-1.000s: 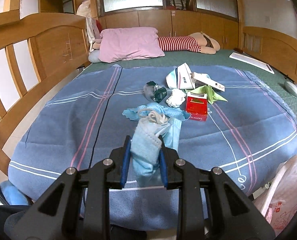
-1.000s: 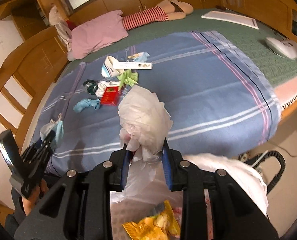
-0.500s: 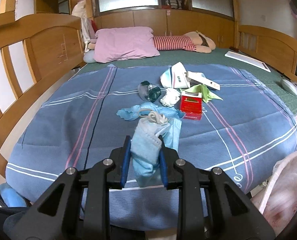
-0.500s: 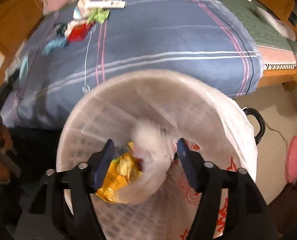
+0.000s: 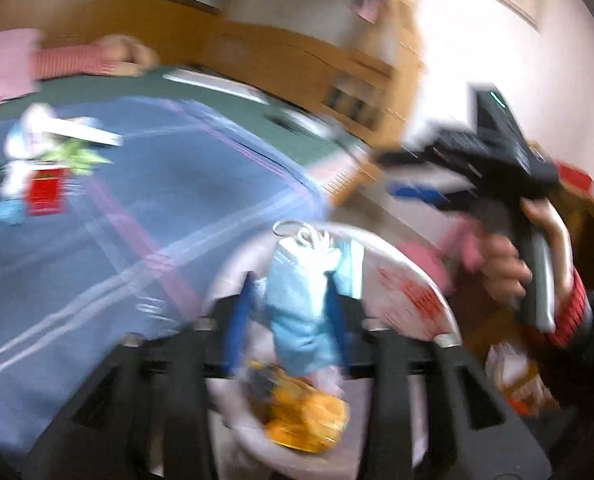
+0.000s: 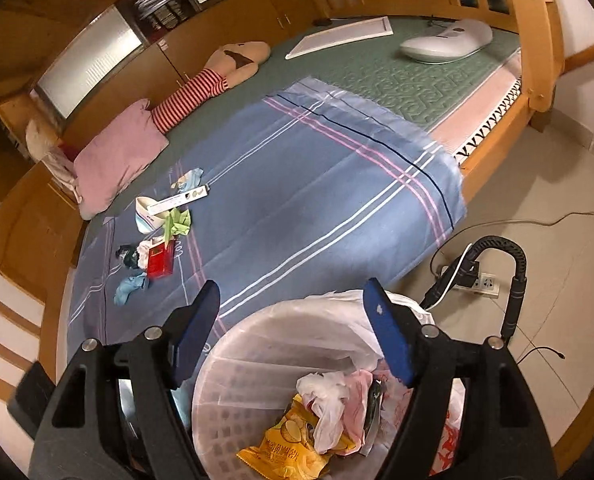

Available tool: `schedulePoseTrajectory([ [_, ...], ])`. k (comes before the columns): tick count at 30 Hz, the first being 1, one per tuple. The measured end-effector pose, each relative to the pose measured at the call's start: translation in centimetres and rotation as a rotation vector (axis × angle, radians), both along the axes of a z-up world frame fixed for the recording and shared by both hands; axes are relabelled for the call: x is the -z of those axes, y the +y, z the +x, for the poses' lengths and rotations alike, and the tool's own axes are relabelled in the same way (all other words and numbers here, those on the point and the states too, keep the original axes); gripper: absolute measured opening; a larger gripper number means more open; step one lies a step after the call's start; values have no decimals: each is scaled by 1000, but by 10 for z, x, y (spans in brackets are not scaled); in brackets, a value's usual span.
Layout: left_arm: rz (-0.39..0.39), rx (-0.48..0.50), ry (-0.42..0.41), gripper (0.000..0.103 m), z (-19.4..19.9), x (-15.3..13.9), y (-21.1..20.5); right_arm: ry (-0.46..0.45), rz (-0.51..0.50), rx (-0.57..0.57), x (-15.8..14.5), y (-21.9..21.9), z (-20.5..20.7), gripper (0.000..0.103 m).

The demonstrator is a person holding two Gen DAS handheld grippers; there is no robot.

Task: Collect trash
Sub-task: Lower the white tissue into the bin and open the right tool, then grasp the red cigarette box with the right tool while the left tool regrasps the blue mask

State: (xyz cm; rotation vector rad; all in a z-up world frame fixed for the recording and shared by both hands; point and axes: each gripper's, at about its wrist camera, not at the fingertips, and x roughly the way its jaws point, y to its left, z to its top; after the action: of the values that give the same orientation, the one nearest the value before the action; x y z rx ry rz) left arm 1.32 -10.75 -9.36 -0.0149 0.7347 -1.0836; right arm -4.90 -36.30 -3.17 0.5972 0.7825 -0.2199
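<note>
A crumpled light-blue face mask (image 5: 303, 300) is pinched between the blue pads of the left gripper (image 5: 287, 316), held right above the mouth of the white lined trash bin (image 6: 257, 344); that view is heavily blurred. Inside the bin lie a yellow chip bag (image 6: 293, 444) and a wad of white plastic (image 6: 329, 396). The right gripper (image 6: 293, 332) hangs over the bin too, its jaws spread wide with nothing between them. Beside the bin, on the bed's blue striped blanket (image 6: 317, 200), more litter waits: a red box (image 6: 160, 262), a green paper scrap (image 6: 179, 222), a blue rag (image 6: 129, 286), and a white cup-like wrapper (image 6: 147, 212). A pink pillow (image 6: 117, 158) sits near the headboard.
</note>
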Motion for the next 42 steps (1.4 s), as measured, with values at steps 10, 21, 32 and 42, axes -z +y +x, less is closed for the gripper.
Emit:
schedulePoseTrajectory([
  [10,90,-325,-8,95,26,9,16,45,58,-18,21,6,9,73],
  [21,253,-853,-42,94,102,0,94,113,58,-52,45,16,25,73],
  [32,257,-965,173,94,265,36,139,169,-102,-146,58,57,75,73],
  [42,446,-973,235,45,297,71,138,222,-8,-271,62,126,196,73],
])
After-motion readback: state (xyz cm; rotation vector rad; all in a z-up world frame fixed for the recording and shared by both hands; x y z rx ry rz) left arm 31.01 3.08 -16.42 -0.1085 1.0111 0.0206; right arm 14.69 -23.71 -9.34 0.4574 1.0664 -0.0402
